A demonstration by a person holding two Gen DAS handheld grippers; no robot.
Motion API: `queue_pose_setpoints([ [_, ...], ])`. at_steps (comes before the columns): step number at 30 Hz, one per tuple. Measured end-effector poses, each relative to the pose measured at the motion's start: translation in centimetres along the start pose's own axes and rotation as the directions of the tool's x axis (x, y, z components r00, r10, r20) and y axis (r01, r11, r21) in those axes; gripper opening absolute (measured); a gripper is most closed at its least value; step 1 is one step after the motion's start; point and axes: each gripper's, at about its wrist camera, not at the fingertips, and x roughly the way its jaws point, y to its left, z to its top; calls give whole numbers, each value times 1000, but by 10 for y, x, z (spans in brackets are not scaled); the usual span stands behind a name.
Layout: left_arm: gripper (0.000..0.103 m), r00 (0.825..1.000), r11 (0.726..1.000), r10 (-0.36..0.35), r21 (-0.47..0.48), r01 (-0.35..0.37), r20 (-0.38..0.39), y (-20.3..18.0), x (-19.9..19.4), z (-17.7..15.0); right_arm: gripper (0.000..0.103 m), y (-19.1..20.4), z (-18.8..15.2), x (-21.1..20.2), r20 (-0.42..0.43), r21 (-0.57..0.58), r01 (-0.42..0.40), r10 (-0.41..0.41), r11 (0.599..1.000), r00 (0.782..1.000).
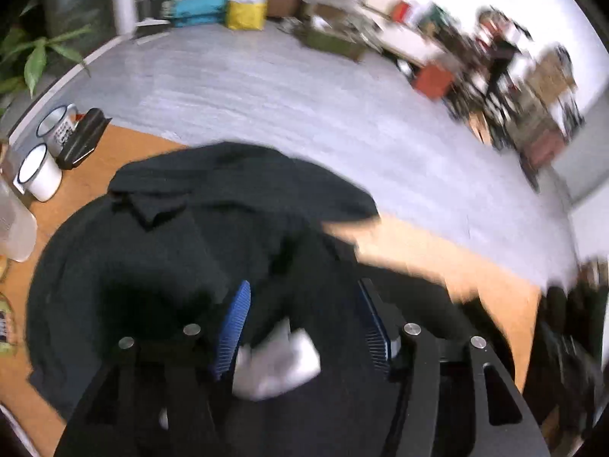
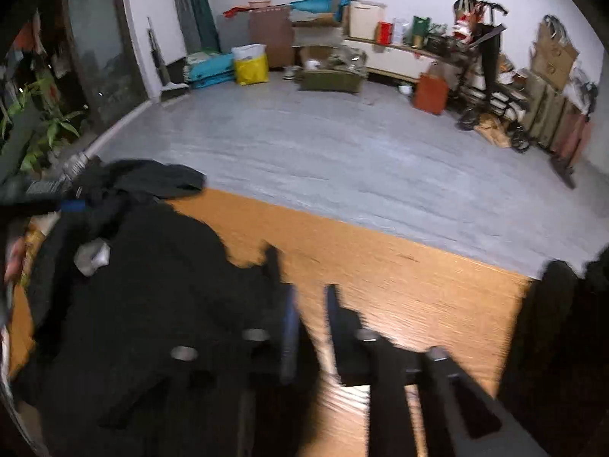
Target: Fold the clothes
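A black garment (image 1: 182, 236) lies crumpled on the wooden table (image 1: 475, 266). It has a white label (image 1: 278, 361) near its middle. My left gripper (image 1: 304, 293) hovers over the garment with its blue-padded fingers (image 1: 234, 323) wide apart, the label between them. In the right wrist view the same garment (image 2: 152, 304) covers the table's left part, with the label (image 2: 93, 257) showing. My right gripper (image 2: 310, 301) sits at the garment's right edge above bare table (image 2: 399, 285), its fingers a narrow gap apart and holding nothing. Both views are motion-blurred.
Two white enamel mugs (image 1: 40, 171) and a black case (image 1: 82, 139) stand at the table's far left, with a clear plastic container (image 1: 13, 224) nearby. A dark chair back (image 2: 559, 342) is at the right. Beyond the table is grey floor (image 2: 342, 144) and cluttered shelves.
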Motion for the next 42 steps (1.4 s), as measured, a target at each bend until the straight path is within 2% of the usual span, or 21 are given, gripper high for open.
queue_pose_setpoints([
  [1, 58, 999, 1000, 15, 22, -14, -39, -2, -4, -10, 3, 2, 1, 9, -19, 4, 9, -9, 1000, 1000],
  [2, 49, 995, 998, 40, 48, -36, -86, -5, -6, -23, 3, 4, 2, 19, -38, 7, 18, -18, 1000, 999],
  [3, 22, 990, 996, 52, 81, -42, -132, -6, -6, -41, 2, 5, 3, 28, -56, 10, 28, -27, 1000, 998],
  [4, 12, 982, 993, 61, 115, -41, -178, -6, -6, -58, 2, 7, 4, 38, -75, 14, 37, -36, 999, 997],
  [7, 8, 946, 980, 22, 194, 43, -324, -1, 2, -126, 2, 13, 8, 66, -132, 22, 66, -62, 998, 989],
  [10, 8, 891, 971, 43, 227, 68, -451, 18, 10, -193, 0, 18, 11, 94, -188, 28, 94, -87, 995, 978],
  [14, 8, 907, 971, -9, 213, 109, -421, 36, -20, -235, 0, 1, 21, 112, -204, 64, 194, -177, 979, 963],
  [16, 7, 905, 970, 3, 222, 102, -425, 39, -24, -242, 0, -7, 26, 117, -192, 94, 236, -215, 967, 958],
  [17, 7, 904, 970, 8, 225, 98, -427, 40, -26, -245, 10, -12, 27, 115, -180, 128, 238, -214, 963, 960],
  [19, 8, 901, 976, 3, 197, 91, -433, 46, -24, -239, 10, -20, 27, 108, -153, 189, 231, -204, 954, 967],
  [20, 7, 902, 978, 3, 187, 87, -433, 49, -24, -237, 10, -17, 20, 91, -137, 193, 186, -161, 964, 977],
  [22, 6, 929, 973, 21, 223, 67, -370, 45, -36, -231, 17, -11, 5, 57, -105, 197, 93, -73, 976, 992],
  [24, 6, 930, 976, 19, 207, 62, -366, 51, -33, -231, 18, -3, -11, 25, -83, 189, 1, 15, 982, 996],
  [28, 6, 934, 983, 15, 177, 52, -357, 63, -27, -232, 18, 43, -90, -2, -269, 61, -140, 151, 988, 951],
  [29, 6, 935, 984, 14, 169, 50, -355, 67, -25, -232, 18, 43, -114, -6, -298, 48, -147, 154, 988, 942],
  [32, 3, 937, 988, 11, 146, 43, -349, 76, -21, -233, 16, 36, -165, -4, -330, -33, -29, 17, 999, 944],
  [34, 3, 939, 991, 10, 130, 38, -343, 82, -18, -234, 14, 20, -174, -8, -266, -7, 12, -13, 1000, 964],
  [35, 3, 945, 991, 15, 128, 29, -328, 80, -23, -236, 8, 15, -178, -11, -238, 6, 24, -22, 1000, 971],
  [39, 3, 963, 986, 22, 166, 23, -267, 59, -46, -256, 17, 45, -192, -45, -180, 28, -70, 74, 997, 981],
  [40, 3, 961, 981, 4, 186, 50, -276, 51, -49, -269, 24, 61, -202, -54, -189, -6, -116, 113, 993, 975],
  [42, 3, 956, 972, 7, 227, 63, -294, 38, -52, -296, 27, 91, -229, -69, -224, -65, -192, 173, 979, 959],
])
